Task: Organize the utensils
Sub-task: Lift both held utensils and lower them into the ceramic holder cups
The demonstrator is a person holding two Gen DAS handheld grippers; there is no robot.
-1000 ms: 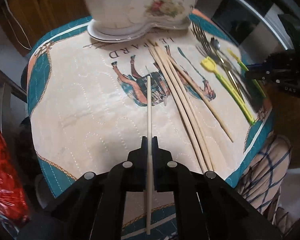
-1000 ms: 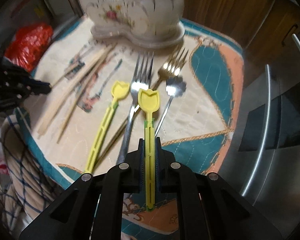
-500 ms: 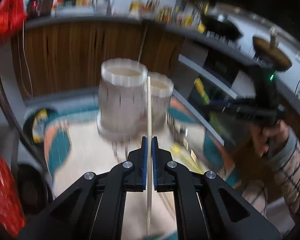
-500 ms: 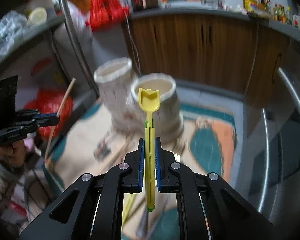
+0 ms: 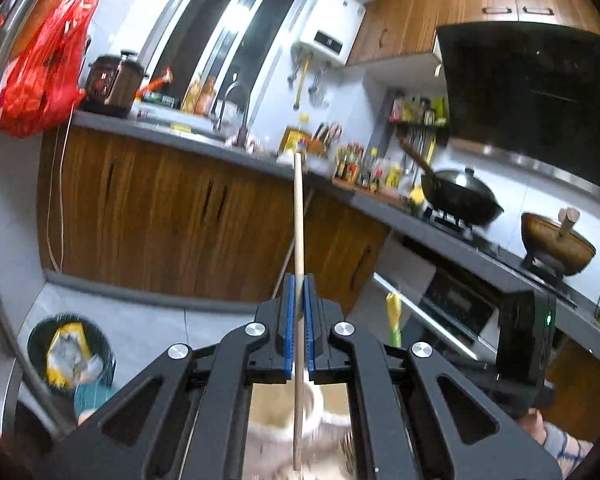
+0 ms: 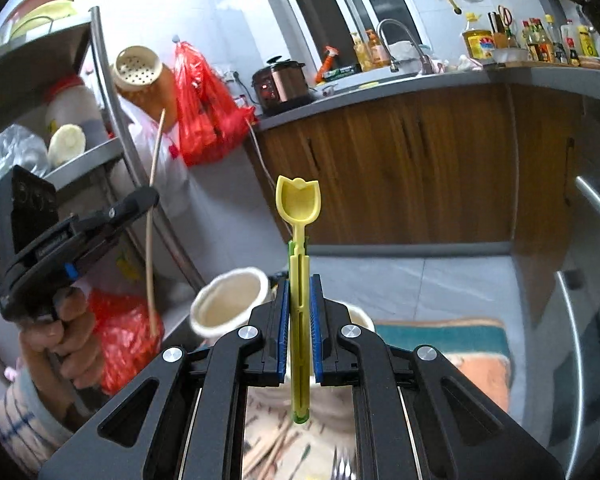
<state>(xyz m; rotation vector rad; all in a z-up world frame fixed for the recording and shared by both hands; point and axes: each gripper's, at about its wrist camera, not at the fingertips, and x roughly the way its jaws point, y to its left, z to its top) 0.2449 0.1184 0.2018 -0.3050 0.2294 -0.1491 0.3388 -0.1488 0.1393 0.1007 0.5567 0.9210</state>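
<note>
Tools number two: left tool clenches one chopstick, right tool one yellow spoon.

I count two grippers: the left gripper and the right gripper. One chopstick is held up, and one yellow spoon. Two white ceramic cups sit below, the second mostly hidden. More chopsticks lie on the cloth, too blurred to number, and I make out one fork at the bottom edge
</note>
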